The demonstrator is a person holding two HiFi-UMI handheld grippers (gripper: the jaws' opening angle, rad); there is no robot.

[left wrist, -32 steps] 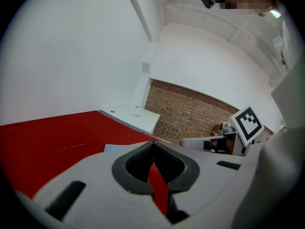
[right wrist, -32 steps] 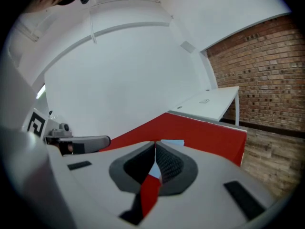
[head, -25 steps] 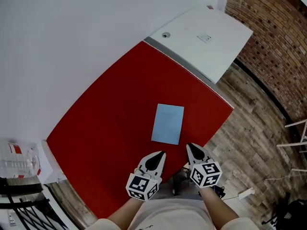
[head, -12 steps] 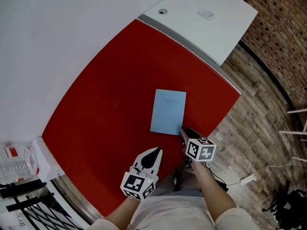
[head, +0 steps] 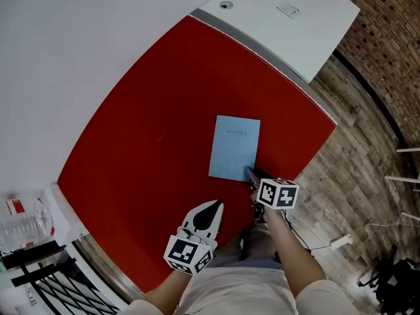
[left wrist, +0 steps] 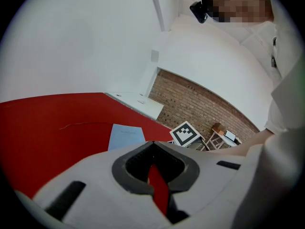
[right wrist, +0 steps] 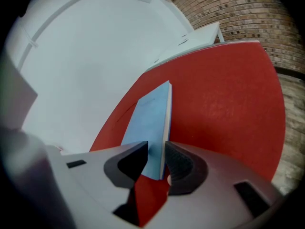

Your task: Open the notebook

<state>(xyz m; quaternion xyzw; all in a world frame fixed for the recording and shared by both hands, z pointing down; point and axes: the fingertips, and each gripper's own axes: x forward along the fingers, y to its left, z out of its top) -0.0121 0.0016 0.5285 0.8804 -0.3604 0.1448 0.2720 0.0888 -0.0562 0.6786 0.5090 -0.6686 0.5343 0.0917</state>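
A closed light-blue notebook [head: 235,147] lies flat on the red table [head: 144,143], near its right edge. My right gripper [head: 250,173] is rolled on its side at the notebook's near right corner. In the right gripper view the notebook [right wrist: 151,123] sits with that corner in the narrow gap of the open right gripper [right wrist: 156,148], its page edge against the right-hand jaw. My left gripper [head: 210,206] hovers over the table's near edge, left of the notebook and apart from it. The left gripper [left wrist: 152,146] is shut with nothing in it; the notebook [left wrist: 126,136] lies ahead.
A white desk [head: 275,25] adjoins the red table's far end. Wooden floor [head: 354,149] runs along the right, with a brick wall [head: 387,38] beyond. A clear water bottle [head: 20,225] and a black rack [head: 46,274] stand at the lower left.
My right gripper has moved forward from the table's near edge to the notebook's near right corner and rolled over. The left gripper has hardly moved. The notebook stays closed.
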